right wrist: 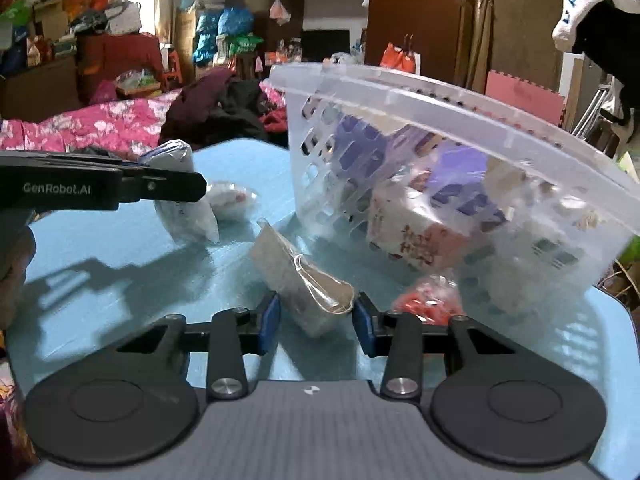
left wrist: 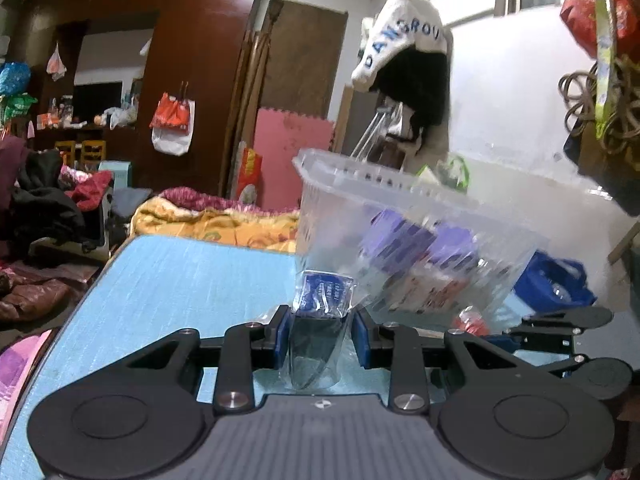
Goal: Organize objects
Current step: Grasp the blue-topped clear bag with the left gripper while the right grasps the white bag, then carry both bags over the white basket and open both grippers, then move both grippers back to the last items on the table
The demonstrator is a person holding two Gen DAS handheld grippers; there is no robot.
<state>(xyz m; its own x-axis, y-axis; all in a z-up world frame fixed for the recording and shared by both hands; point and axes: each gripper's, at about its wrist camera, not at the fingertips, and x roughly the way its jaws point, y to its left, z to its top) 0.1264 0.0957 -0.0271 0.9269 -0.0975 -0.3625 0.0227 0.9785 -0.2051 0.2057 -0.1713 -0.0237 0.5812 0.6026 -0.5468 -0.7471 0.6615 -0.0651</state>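
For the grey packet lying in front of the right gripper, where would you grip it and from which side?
Grip the grey packet across its narrow width, near the end closest to the right gripper. It lies flat and long on the blue table, pointing away, so come in low from the near end. The basket crowds its right side.

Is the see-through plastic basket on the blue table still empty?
No, the basket already holds several packages, among them purple boxes and a white-and-red carton visible through its slotted wall.

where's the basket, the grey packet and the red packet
basket [right wrist: 452,100]: right wrist view, on its upper rim
grey packet [right wrist: 288,276]: right wrist view, on its flat grey side
red packet [right wrist: 430,302]: right wrist view, on its crinkled red front
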